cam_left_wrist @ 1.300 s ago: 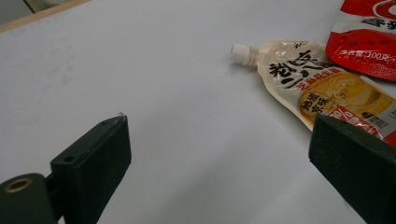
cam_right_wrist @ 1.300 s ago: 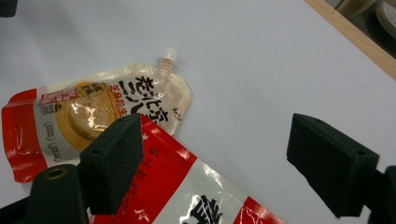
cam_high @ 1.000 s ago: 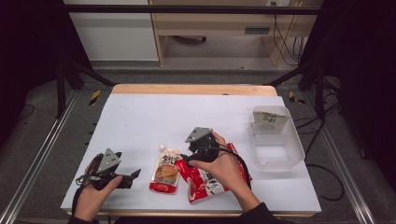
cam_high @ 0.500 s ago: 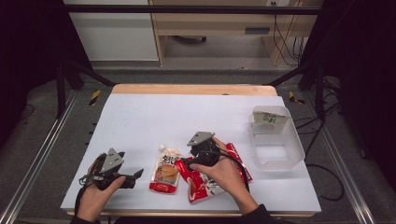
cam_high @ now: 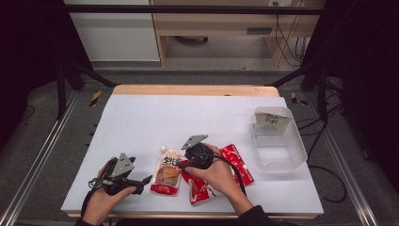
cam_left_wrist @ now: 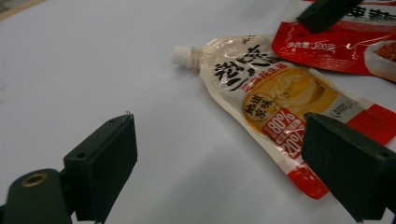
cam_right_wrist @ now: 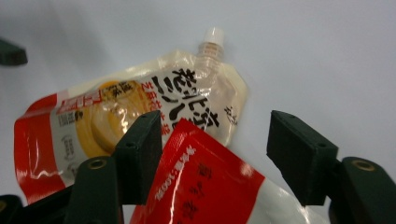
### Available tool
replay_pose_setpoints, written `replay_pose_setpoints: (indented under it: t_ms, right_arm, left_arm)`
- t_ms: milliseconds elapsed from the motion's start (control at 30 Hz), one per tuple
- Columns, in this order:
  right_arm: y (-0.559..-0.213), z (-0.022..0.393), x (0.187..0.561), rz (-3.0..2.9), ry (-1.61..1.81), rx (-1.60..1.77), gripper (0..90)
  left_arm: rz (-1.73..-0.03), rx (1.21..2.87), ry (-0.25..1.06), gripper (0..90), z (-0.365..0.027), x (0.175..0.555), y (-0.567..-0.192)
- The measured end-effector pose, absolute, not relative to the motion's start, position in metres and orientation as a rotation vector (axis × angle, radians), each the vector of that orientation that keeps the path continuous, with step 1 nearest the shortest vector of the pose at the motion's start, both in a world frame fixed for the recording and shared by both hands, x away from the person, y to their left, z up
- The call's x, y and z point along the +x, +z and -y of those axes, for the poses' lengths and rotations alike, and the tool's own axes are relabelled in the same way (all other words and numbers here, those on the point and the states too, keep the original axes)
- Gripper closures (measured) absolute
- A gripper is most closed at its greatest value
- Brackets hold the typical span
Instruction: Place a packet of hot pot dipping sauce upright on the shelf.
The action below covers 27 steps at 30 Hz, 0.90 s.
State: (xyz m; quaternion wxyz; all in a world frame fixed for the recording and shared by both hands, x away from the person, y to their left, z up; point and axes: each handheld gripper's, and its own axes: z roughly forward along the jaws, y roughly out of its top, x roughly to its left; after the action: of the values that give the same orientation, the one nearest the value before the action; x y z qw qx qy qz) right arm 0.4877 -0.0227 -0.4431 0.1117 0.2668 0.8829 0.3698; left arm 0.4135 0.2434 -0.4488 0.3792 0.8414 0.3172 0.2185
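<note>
Now the right hand-held gripper, closing yet unclamped, straddles a glossy red pouch.

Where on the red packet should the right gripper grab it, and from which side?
Grip the red packet at its near top corner, which lifts off the white table and overlaps the spouted pouch. Come from the corner's open side, as the right gripper now does, its jaws straddling that flat edge, not yet pressing.
</note>
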Motion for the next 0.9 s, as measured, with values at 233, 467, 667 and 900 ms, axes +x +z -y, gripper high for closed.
replay_pose_setpoints:
  t_ms: [233,467,667,900]
  right_arm:
    - [-0.449,0.005,0.508,-2.605,1.070,0.809,50.8]
    - [-0.466,-0.005,0.520,-2.639,0.978,0.827,56.7]
    - [-0.467,-0.001,0.523,-2.641,1.002,0.863,56.0]
    - [-0.467,-0.002,0.523,-2.660,0.999,0.871,58.1]
  left_arm:
    - [-0.759,2.177,0.525,9.8,-0.232,0.401,-0.451]
    - [-0.726,2.212,0.501,8.1,-0.221,0.397,-0.455]
    - [-0.716,2.239,0.475,7.4,-0.214,0.398,-0.461]
    - [-0.716,2.246,0.472,8.8,-0.210,0.398,-0.462]
